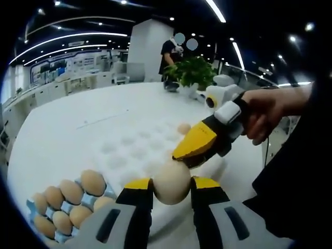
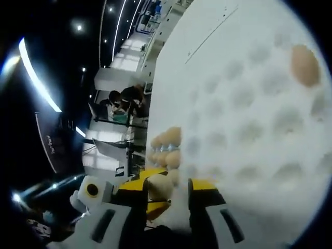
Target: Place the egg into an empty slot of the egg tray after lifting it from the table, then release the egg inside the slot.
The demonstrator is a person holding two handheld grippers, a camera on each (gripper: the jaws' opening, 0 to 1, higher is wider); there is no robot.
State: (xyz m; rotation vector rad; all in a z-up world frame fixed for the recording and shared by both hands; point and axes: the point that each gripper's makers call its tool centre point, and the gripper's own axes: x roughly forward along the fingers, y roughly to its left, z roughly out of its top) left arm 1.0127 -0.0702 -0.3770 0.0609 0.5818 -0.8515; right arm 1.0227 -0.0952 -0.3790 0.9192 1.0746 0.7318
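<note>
Eggs sit packed in a blue carton at the table's near-left edge, w/ the white egg tray beside it toward the middle; one egg in tray rests in a far slot, other slots look empty. Left gripper is clamped on the held egg, jaws pressing its two sides at the widest part, egg lifted above the tray's near edge. Right gripper, in a person's hand, hovers just beside and touching or nearly touching the egg's top; its own view shows its jaws apart w/ nothing between them.

Egg is prob. light, rigid but brittle, smooth-shelled so slippery: a gentle squeeze across the belly is the sensible hold; hard pinch risks a crack. Lowering it into a cup before letting go seems wise.
</note>
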